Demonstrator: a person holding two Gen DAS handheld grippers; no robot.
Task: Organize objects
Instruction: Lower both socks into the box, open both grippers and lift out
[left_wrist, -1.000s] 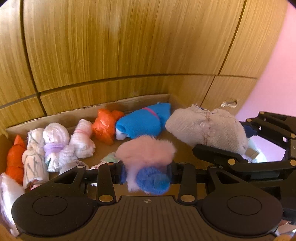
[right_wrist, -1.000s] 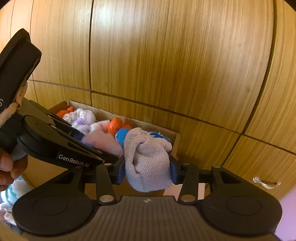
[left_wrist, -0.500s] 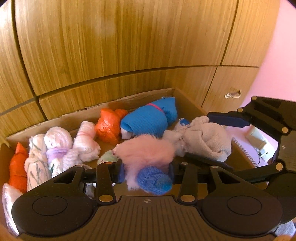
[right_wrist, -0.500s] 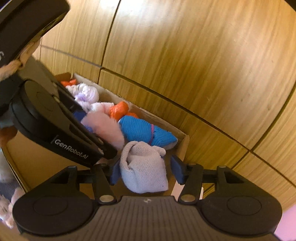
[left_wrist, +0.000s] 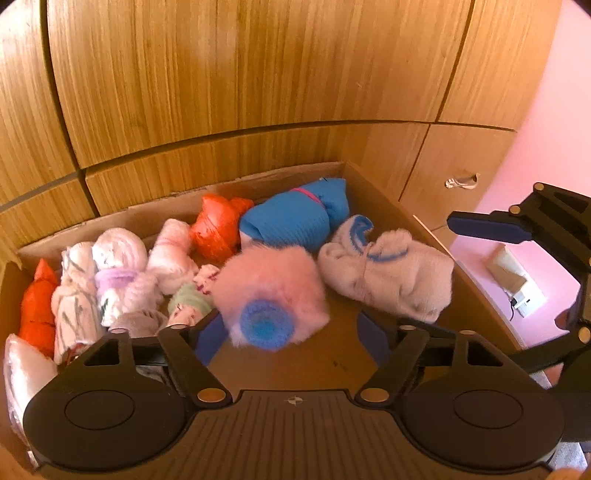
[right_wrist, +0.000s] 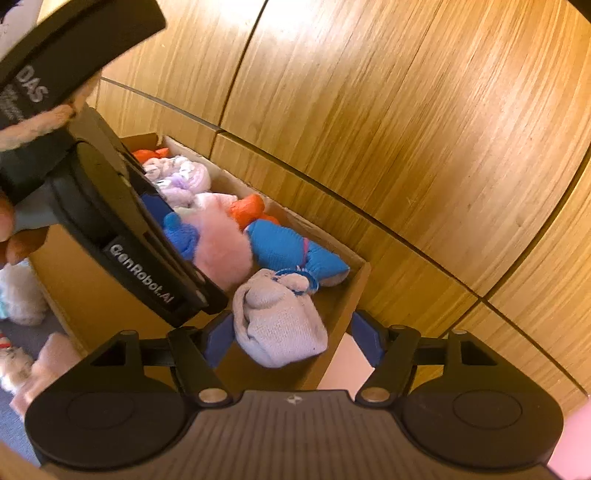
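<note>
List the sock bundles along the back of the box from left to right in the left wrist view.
Orange bundle at the far left → white patterned roll → white and lilac bundle → pale pink roll → orange bundle at the back → blue bundle → cream bundle.

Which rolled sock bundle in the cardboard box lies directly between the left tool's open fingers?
The fluffy pink bundle with the blue knitted end facing the camera. The plain blue bundle and grey-white bundle lie farther back or off to the right.

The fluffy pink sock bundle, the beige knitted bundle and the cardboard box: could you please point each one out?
fluffy pink sock bundle (left_wrist: 273, 284): left wrist view, pink fuzz above its blue end.
beige knitted bundle (right_wrist: 280, 325): right wrist view, knit body.
cardboard box (left_wrist: 391, 206): left wrist view, right wall.
</note>
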